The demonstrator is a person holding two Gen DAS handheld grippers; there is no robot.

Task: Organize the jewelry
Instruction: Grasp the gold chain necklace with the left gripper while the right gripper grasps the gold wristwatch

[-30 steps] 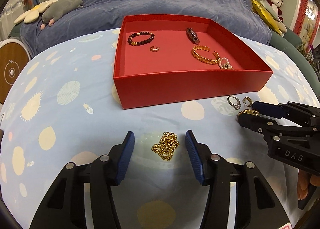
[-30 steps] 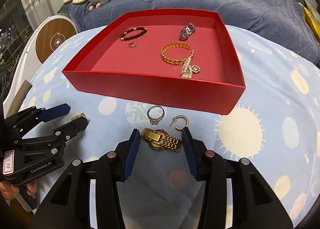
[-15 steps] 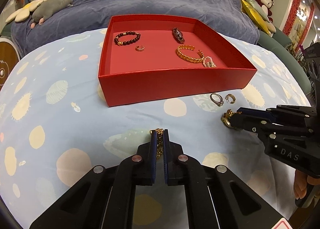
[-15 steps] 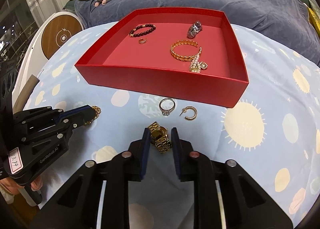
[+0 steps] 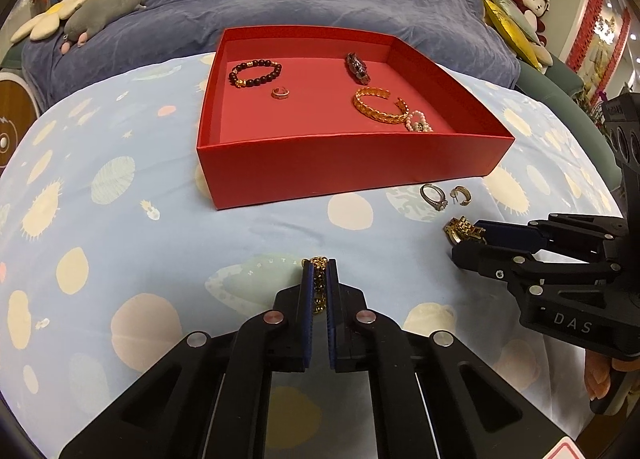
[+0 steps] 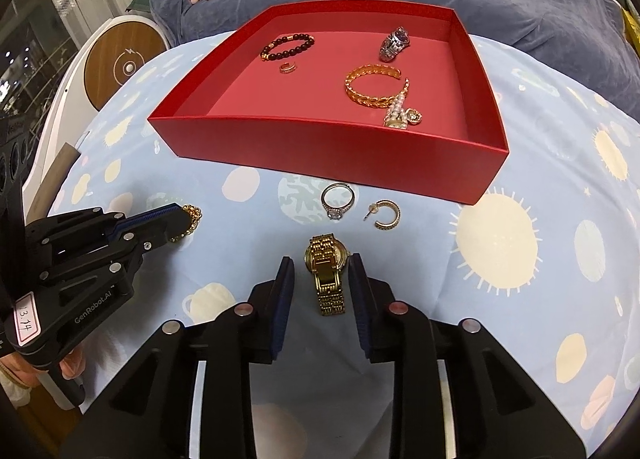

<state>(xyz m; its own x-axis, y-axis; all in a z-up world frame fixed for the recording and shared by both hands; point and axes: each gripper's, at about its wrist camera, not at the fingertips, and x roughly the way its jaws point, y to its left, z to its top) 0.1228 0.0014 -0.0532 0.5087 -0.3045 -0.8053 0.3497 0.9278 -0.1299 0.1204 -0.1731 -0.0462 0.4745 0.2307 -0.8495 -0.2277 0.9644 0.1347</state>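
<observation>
— Looking at the left tongs first: what have they got?

— They are pressed together on the gold chain, which sits bunched between the blue pads on the bench cloth, a little short of the red box.

— And the right tongs?

— Their jaws are opening, and the gold watch lies between them with a gap on each side, so nothing is pinched there. The watch rests flat on the cloth.

— Which way does it lie?

— Its bracelet runs straight back along the line the tongs point, case at the far end toward the box. The pads therefore face the long sides of the strap, which I judge a fair line for closing across it.

— Which hand is nearer the box?

— Both are near its front wall and about level with each other; the chain is the piece already gripped, so I would expect it to go in first.

— Anything in the way?

— A silver ring and a hoop earring lie just beyond the watch, before the box. A gold bangle is already inside.
</observation>
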